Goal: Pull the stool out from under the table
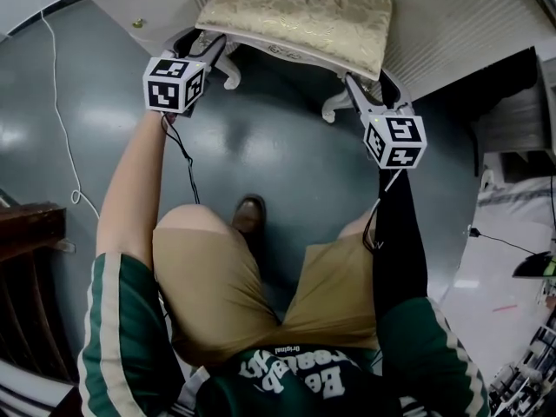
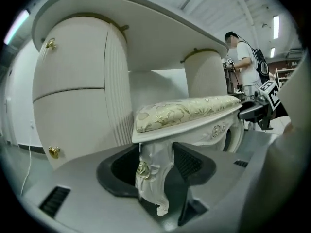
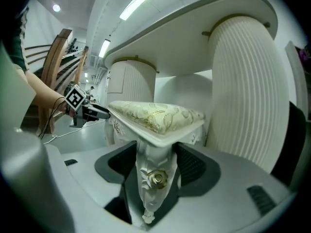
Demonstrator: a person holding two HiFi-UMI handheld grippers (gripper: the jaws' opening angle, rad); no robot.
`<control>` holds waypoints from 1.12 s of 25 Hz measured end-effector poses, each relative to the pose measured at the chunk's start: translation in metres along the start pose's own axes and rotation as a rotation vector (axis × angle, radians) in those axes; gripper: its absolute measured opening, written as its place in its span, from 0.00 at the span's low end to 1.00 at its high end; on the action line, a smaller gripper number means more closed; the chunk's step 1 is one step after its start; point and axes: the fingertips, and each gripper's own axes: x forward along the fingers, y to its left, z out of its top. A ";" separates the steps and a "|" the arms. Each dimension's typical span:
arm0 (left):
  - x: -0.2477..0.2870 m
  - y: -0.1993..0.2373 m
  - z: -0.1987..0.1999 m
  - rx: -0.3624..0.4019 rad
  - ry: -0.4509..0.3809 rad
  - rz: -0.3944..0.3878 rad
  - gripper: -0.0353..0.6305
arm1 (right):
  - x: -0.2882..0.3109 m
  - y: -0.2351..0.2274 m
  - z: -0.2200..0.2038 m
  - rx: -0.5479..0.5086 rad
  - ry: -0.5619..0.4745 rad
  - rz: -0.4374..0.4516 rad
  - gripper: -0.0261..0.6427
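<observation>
My left tool (image 1: pixel 207 49) grips one leg (image 2: pixel 153 176) of the stool (image 1: pixel 300 11), and my right tool (image 1: pixel 360 89) grips the other. The far edge is tucked under the desk (image 1: pixel 473 24), with open floor (image 1: pixel 278 146) toward me.

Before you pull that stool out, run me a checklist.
1. Left gripper on left leg: ok, pads against it.
2. Right gripper on right leg: cannot tell; leg sits between the pads, pressure unclear.
3. Stool clear of the table pedestals: cannot tell; margins look tight.
4. Floor in the pull path: ok, bare up to the shoe.
5. Shoe out of the way: not ok, it stands in line with the stool.
6. Cable on the floor: ok, off to the left.
</observation>
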 end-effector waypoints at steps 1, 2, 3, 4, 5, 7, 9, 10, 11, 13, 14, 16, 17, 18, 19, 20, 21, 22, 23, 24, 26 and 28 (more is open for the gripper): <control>0.002 0.002 -0.001 0.003 0.005 -0.002 0.41 | -0.001 0.000 0.000 0.000 -0.005 -0.002 0.44; 0.004 0.003 -0.005 -0.009 0.012 -0.011 0.47 | -0.001 0.001 0.000 0.004 -0.010 -0.005 0.44; 0.007 0.004 -0.009 -0.026 0.021 -0.026 0.52 | -0.002 0.001 0.000 0.013 -0.016 -0.006 0.44; 0.009 0.005 -0.013 -0.040 0.027 -0.048 0.54 | -0.001 0.001 -0.001 0.030 -0.023 -0.006 0.44; 0.012 0.004 -0.015 -0.049 0.028 -0.076 0.56 | 0.000 0.000 -0.002 0.053 -0.032 -0.003 0.45; 0.017 0.004 -0.017 -0.066 0.024 -0.147 0.56 | 0.004 -0.002 -0.003 0.101 -0.046 0.011 0.48; 0.019 0.004 -0.019 -0.093 0.033 -0.213 0.57 | 0.011 -0.003 -0.003 0.123 -0.043 0.033 0.52; 0.020 0.004 -0.019 -0.097 0.045 -0.229 0.57 | 0.013 -0.003 -0.003 0.125 -0.036 0.041 0.54; 0.020 0.003 -0.019 -0.094 0.059 -0.231 0.56 | 0.013 -0.003 -0.003 0.126 -0.028 0.042 0.54; 0.021 0.001 -0.017 -0.084 0.079 -0.218 0.56 | 0.009 -0.004 -0.002 0.137 -0.032 0.014 0.50; 0.019 0.000 -0.017 -0.082 0.085 -0.212 0.56 | 0.006 -0.003 -0.002 0.147 -0.045 -0.013 0.48; 0.014 0.000 -0.017 -0.082 0.092 -0.199 0.55 | 0.003 0.000 -0.001 0.163 -0.064 -0.049 0.43; 0.013 -0.001 -0.018 -0.085 0.096 -0.192 0.54 | 0.002 0.000 -0.001 0.166 -0.059 -0.049 0.43; 0.011 -0.002 -0.018 -0.088 0.100 -0.185 0.54 | 0.002 0.000 -0.001 0.168 -0.048 -0.043 0.43; 0.010 -0.003 -0.018 -0.091 0.103 -0.178 0.54 | 0.001 -0.001 -0.001 0.171 -0.036 -0.035 0.43; 0.009 -0.003 -0.017 -0.089 0.103 -0.167 0.54 | 0.001 -0.001 -0.001 0.174 -0.028 -0.029 0.43; 0.006 -0.004 -0.015 -0.078 0.102 -0.150 0.54 | 0.001 -0.001 -0.001 0.177 -0.023 -0.025 0.42; 0.004 -0.004 -0.014 -0.059 0.106 -0.127 0.51 | 0.001 -0.001 0.000 0.179 -0.020 -0.023 0.42; 0.003 -0.005 -0.012 -0.039 0.117 -0.102 0.47 | 0.001 -0.002 0.000 0.180 -0.018 -0.022 0.42; 0.003 -0.006 -0.012 -0.025 0.134 -0.082 0.47 | 0.001 -0.002 0.000 0.182 -0.015 -0.022 0.41; 0.004 -0.007 -0.012 -0.029 0.155 -0.063 0.47 | 0.001 -0.003 -0.001 0.190 -0.008 -0.016 0.41; 0.002 -0.007 -0.011 -0.047 0.149 -0.047 0.47 | 0.000 -0.002 -0.001 0.197 -0.007 -0.003 0.40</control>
